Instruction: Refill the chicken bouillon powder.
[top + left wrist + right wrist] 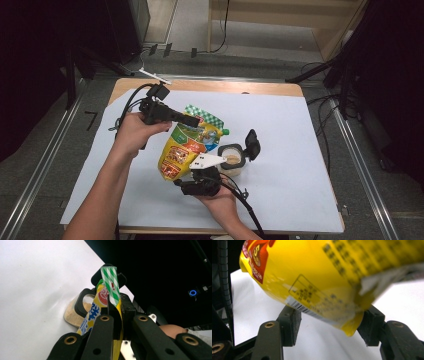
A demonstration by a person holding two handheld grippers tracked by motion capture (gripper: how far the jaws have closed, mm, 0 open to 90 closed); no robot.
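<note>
jaws of our left gripper (192, 120) pinch the pouch (186, 145) top, right gripper (192, 181) cradles its bottom, spout tilted toward the jar (231, 159).

high view: overhead, person's side, facing forward-down over table (300, 130) | left gripper view: along jaws, close on pouch (106, 296) top | right gripper view: close under pouch bottom | shared: pouch, white sheet

Pouch (182, 147): yellow body, red and blue print, green-white checked top band. Jar (231, 159) at its 3 o'clock: tan contents, black lid. Surface (290, 150): white sheet. Grippers black.
</note>
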